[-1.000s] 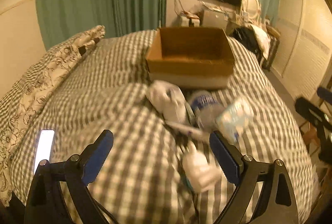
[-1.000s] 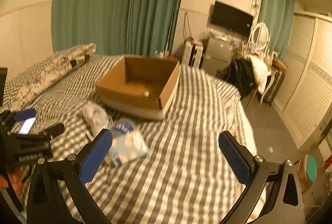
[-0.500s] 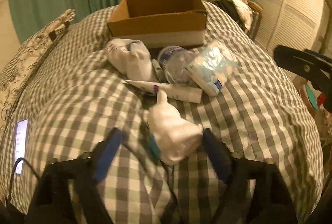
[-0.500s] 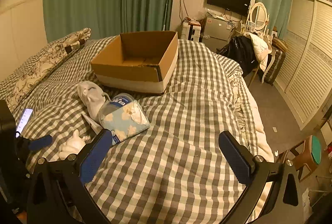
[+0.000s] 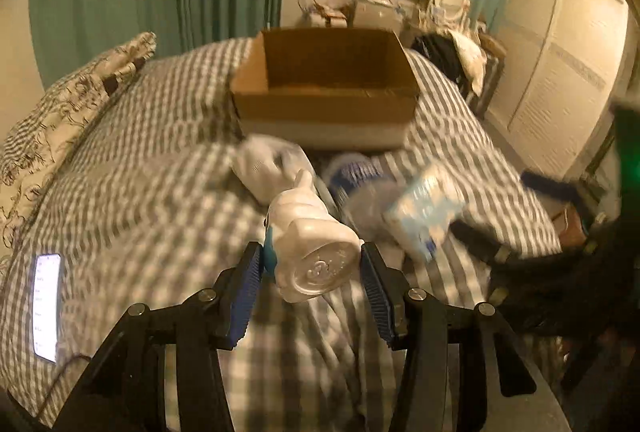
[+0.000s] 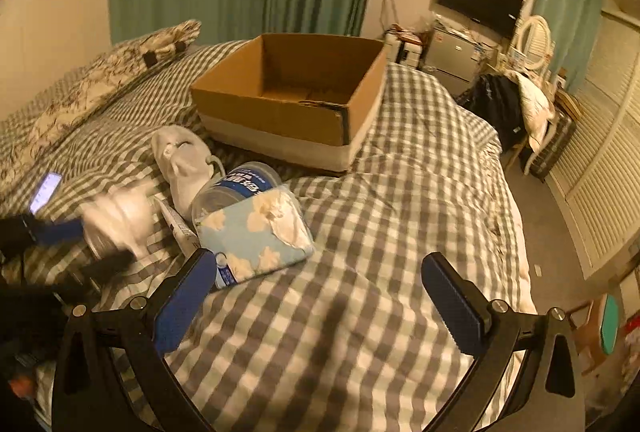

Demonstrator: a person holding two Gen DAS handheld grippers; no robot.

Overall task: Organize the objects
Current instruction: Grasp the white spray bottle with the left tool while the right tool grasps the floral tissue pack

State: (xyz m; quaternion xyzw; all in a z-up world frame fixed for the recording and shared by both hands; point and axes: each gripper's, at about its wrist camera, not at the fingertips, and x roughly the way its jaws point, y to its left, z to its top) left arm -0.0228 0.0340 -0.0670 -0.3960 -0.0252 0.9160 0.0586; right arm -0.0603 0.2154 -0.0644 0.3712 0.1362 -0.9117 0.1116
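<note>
Left gripper (image 5: 311,268) pinches white bottle (image 5: 312,240), base toward camera, long axis pointing at cardboard box (image 5: 324,103) straight ahead. Right gripper (image 6: 320,292) spread, empty, farther off.

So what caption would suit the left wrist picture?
Left gripper clamps a white figurine bottle over the checked bed, facing an open cardboard box.

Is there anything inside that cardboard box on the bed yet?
The cardboard box looks empty: the right wrist view shows bare brown floor and inner walls. The strip just behind its near wall is hidden. The left gripper holds a white bottle, outside the box.
</note>
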